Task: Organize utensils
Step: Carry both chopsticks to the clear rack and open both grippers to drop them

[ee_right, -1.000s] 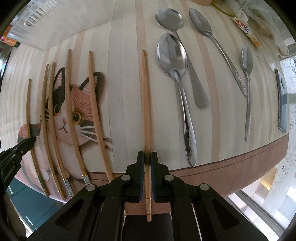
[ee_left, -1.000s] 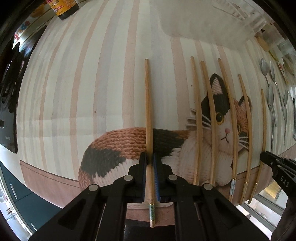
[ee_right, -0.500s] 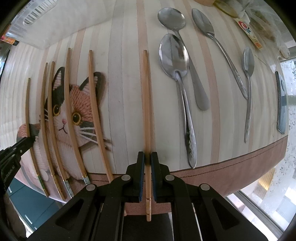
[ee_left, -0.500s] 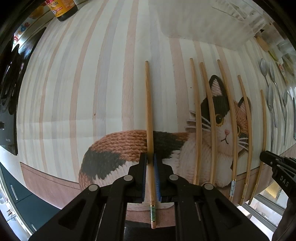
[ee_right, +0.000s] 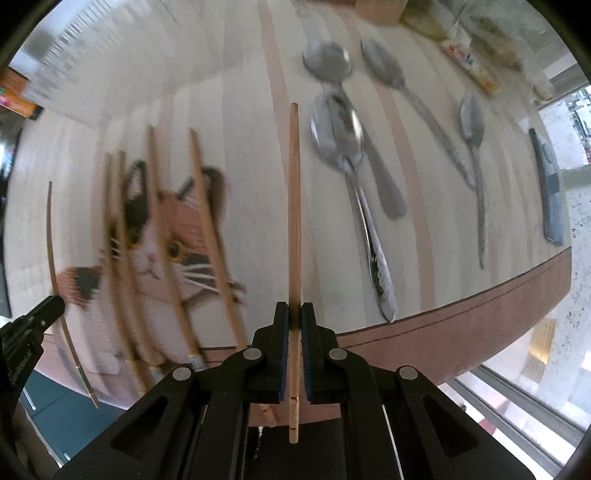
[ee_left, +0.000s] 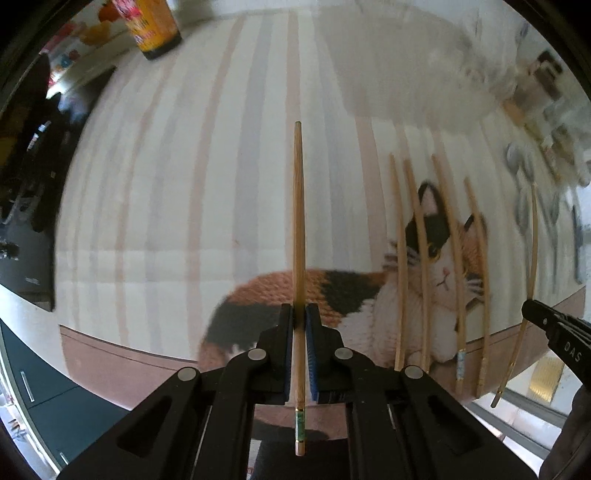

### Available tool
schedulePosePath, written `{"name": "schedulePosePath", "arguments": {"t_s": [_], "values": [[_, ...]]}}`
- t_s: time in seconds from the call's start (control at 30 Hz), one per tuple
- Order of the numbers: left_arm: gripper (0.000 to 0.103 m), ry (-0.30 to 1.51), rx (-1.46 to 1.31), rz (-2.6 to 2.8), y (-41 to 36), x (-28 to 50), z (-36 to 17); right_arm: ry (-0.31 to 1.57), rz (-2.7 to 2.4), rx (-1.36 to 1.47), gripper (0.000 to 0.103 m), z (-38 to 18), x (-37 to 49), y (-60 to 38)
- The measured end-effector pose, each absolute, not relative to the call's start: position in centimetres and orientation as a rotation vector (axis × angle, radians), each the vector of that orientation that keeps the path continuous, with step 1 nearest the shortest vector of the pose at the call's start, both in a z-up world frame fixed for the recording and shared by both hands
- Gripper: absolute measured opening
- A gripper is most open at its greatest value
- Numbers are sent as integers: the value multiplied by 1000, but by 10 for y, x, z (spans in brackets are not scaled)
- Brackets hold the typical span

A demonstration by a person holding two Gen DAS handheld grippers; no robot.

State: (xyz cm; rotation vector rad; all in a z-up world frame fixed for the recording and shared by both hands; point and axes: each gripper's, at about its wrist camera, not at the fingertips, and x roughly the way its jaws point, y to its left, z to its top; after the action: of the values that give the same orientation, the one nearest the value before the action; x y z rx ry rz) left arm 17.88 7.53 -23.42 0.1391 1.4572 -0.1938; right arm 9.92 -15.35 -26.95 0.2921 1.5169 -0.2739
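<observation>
On the striped mat (ee_left: 177, 206) with a cat picture (ee_left: 436, 258), six chopsticks in all can be counted. One chopstick (ee_left: 298, 236) is pinched tight in the left claw (ee_left: 299, 325), held above the mat. Four loose chopsticks (ee_left: 400, 258) are laid side by side over the cat. One plain chopstick (ee_right: 294, 221) is squeezed in the right claw (ee_right: 294, 321). Four spoons (ee_right: 354, 155) are seen to the right of it, lying on the mat. A dark flat thing (ee_right: 550, 192) is set near the mat's right edge. A yellow bottle (ee_left: 153, 26) is stood at the far left corner. A window is seen past the mat's edge
</observation>
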Motion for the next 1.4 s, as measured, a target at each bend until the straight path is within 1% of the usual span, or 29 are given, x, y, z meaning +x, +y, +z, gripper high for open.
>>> {"name": "schedulePosePath", "arguments": {"t_s": [0.3, 0.5, 0.63, 0.83, 1.03, 1.23, 1.4], "values": [[4, 1283, 105, -219, 79, 198, -142, 1377, -219, 326, 7, -189, 99, -144], [4, 1207, 35, -265, 56, 233, -85, 1284, -112, 321, 7, -130, 137, -147], [4, 1192, -12, -286, 40, 271, -69, 1240, -62, 314, 7, -109, 185, -154], [4, 1274, -111, -299, 15, 345, -79, 1229, 1, 343, 7, -100, 273, -168], [4, 1366, -147, -299, -10, 399, -105, 1284, 36, 328, 7, -124, 354, -172], [5, 1444, -133, -278, -23, 425, -140, 1346, 51, 322, 7, -160, 389, -172], [6, 1450, -119, -244, -20, 429, -146, 1429, 68, 313, 8, -188, 401, -168]]}}
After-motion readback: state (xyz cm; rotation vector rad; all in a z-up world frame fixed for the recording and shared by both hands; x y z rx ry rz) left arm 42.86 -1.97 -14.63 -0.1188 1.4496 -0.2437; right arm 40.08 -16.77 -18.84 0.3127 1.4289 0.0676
